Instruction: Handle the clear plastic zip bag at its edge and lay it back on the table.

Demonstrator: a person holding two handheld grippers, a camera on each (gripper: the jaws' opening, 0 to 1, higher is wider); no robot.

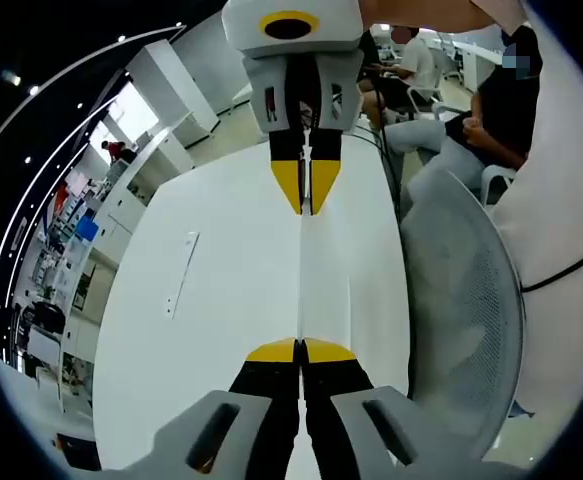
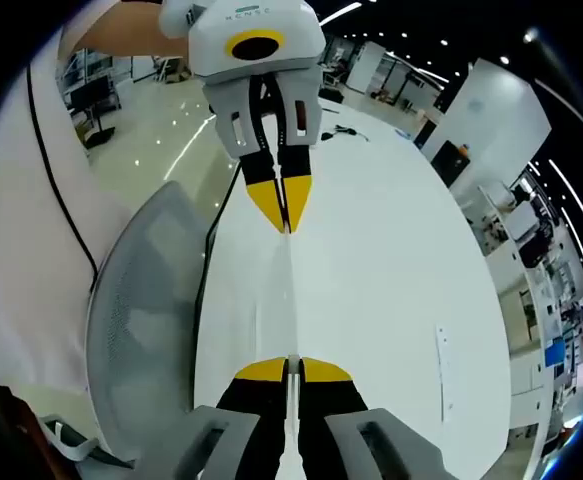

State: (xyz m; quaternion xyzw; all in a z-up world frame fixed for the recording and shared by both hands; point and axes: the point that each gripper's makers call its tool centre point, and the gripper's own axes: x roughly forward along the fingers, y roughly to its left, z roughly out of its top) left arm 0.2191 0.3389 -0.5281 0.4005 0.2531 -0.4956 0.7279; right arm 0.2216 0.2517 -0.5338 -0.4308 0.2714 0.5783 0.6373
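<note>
The clear plastic zip bag (image 1: 302,280) is stretched edge-on between the two grippers, above the white table (image 1: 221,330). In the left gripper view my left gripper (image 1: 301,349) rises from the bottom with its yellow tips shut on the bag's near edge. My right gripper (image 1: 306,192) comes in from the top and is shut on the far edge. The right gripper view shows the same from the other side: the right gripper (image 2: 289,368) at the bottom, the left gripper (image 2: 283,213) at the top, and the bag (image 2: 291,295) as a thin pale band between them.
A grey mesh chair (image 1: 461,320) stands against the table's edge, also the chair (image 2: 141,310) on the left. A thin white strip (image 1: 181,272) lies flat on the table. Seated people (image 1: 491,110) are beyond the table's far end. A cable (image 2: 346,132) lies there too.
</note>
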